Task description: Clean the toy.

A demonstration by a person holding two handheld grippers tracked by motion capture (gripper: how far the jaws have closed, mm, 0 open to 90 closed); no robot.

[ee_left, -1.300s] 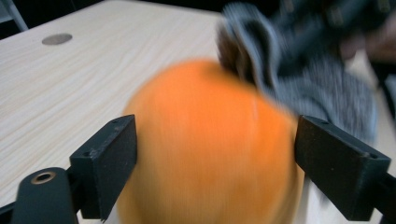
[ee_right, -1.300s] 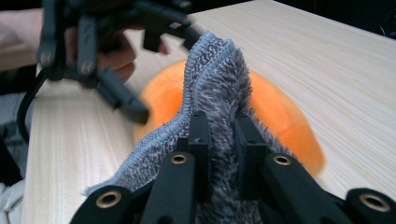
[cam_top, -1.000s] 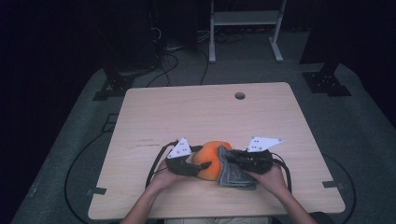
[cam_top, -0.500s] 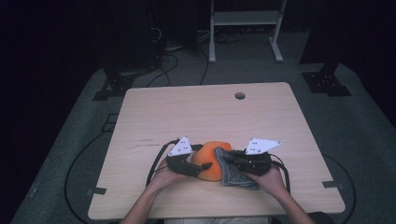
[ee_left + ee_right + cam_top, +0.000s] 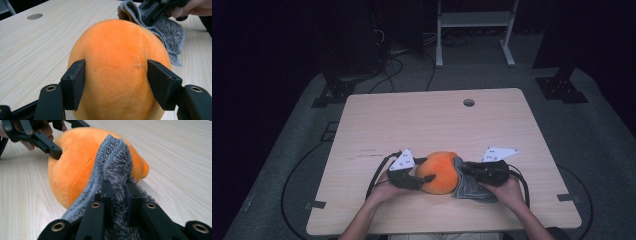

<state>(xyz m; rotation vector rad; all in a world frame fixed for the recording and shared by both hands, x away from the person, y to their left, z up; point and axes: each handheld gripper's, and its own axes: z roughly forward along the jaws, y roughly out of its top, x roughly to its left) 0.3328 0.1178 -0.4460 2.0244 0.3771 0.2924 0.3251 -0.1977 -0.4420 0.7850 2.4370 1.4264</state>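
Left gripper point(image 5: 116, 85) clamps orange plush point(image 5: 117, 67); right gripper point(image 5: 117, 192) pinches grey cloth point(image 5: 115, 167). Keep plush steady, press cloth flat, wipe with short strokes.

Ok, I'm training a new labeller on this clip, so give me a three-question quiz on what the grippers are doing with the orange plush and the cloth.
1. True or false: the left gripper has its jaws on either side of the plush.
2. What does the right gripper pinch? A) the plush B) the cloth C) a cable
3. Fill in: the cloth's raised edge leans against the ____.

Key:
1. True; the jaws press both sides of the plush.
2. B; a fold of the grey cloth sits between the closed jaws.
3. plush
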